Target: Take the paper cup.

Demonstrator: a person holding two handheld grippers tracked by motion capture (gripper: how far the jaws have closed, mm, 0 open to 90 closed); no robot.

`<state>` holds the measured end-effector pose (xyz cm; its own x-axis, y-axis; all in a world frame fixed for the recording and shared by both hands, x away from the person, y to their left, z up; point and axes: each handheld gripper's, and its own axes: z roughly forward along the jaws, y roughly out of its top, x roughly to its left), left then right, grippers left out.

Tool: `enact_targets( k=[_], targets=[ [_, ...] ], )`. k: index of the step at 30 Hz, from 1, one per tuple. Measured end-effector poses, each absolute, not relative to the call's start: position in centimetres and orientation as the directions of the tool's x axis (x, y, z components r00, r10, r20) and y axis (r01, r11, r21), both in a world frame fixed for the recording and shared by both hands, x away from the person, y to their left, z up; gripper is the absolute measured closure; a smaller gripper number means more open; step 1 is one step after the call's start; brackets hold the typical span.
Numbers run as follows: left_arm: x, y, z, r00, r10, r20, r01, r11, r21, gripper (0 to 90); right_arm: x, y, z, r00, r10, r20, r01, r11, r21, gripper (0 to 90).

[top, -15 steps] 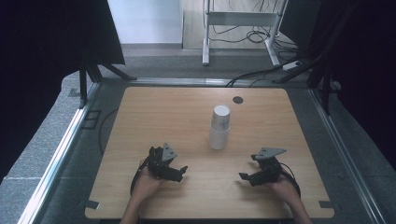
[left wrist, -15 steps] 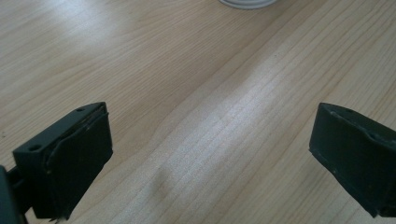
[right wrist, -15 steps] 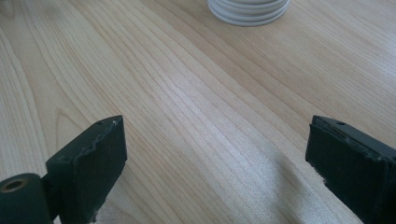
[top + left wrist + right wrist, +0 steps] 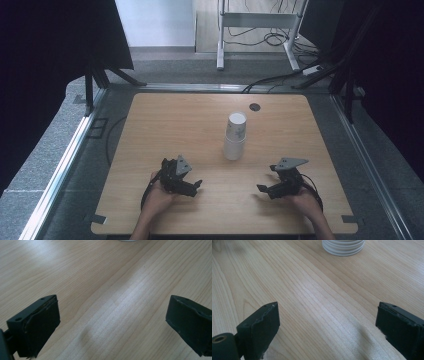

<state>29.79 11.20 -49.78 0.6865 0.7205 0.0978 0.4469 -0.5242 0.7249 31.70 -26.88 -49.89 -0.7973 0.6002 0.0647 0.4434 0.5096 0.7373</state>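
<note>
A stack of white paper cups (image 4: 235, 136) stands upside down near the middle of the wooden table (image 4: 165, 125). My left gripper (image 4: 194, 186) rests low near the front edge, left of the stack, its jaws wide open over bare wood. My right gripper (image 4: 262, 189) sits to the stack's front right, also open with nothing between its jaws. In the left gripper view the gripper (image 4: 112, 325) points at the stack's base (image 4: 127, 240) at the top edge. In the right gripper view the gripper (image 4: 328, 327) faces the stacked rims (image 4: 343, 247), a short way off.
A small dark round disc (image 4: 255, 106) lies near the table's far edge. Metal rails (image 4: 70, 160) run along both sides of the table. Beyond the far edge stand a white frame (image 4: 260, 30) and floor cables (image 4: 280, 77).
</note>
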Motion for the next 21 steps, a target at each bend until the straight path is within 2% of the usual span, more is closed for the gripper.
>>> enact_targets(
  k=[11,21],
  targets=[
    [29.8,11.4,-49.4,0.682,0.727,0.08,0.438,-0.494,0.751,0.0,31.7,-26.9,-49.4,-0.799,0.599,0.06,0.434,0.504,0.747,5.4],
    [29.8,11.1,-48.9,0.694,0.71,0.116,0.42,-0.53,0.737,0.0,31.8,-27.0,-48.3,-0.801,0.595,0.066,0.425,0.487,0.763,5.5]
  ],
)
